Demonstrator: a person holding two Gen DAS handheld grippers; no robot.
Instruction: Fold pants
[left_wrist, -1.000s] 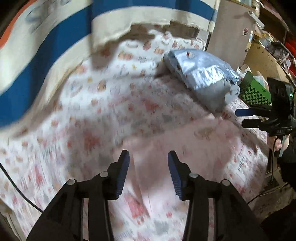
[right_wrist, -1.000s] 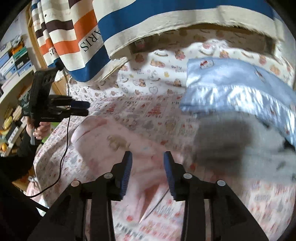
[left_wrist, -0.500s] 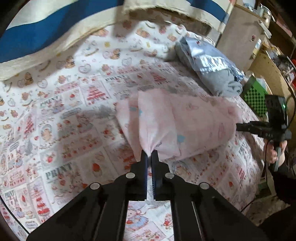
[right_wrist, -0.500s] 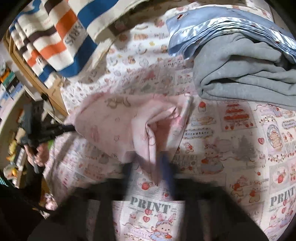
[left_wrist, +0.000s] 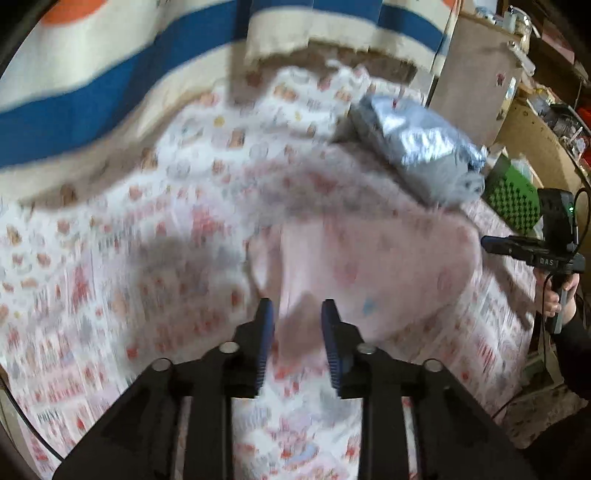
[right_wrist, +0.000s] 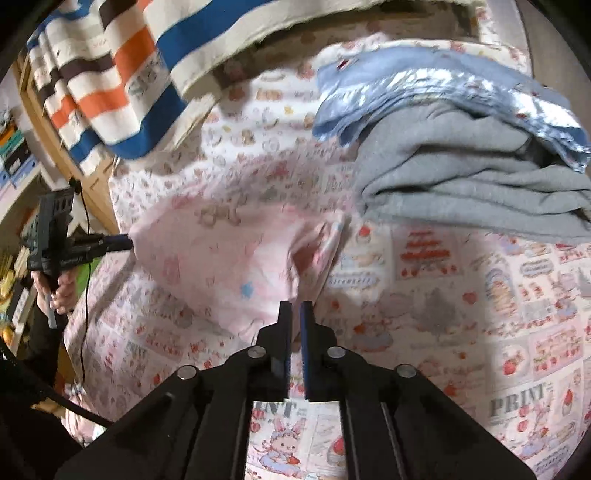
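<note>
Bedsheet (right_wrist: 461, 295), printed, spread under everything; grey blanket (right_wrist: 461, 177) stacked at far side, just beside pants. Pants (right_wrist: 229, 258), pink, lying mid-sheet in a compact bundle, apparently doubled over at least once; one edge puckered and loose near the blanket; folding judged partly done, squaring and final fold left. Left gripper (left_wrist: 297, 326) above near edge of pants, fingers apart, empty; right gripper (right_wrist: 296, 325) at near edge, fingers nearly together, hold on cloth not discernible.

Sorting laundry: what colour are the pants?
Pale pink pants with small prints; right wrist view.
</note>
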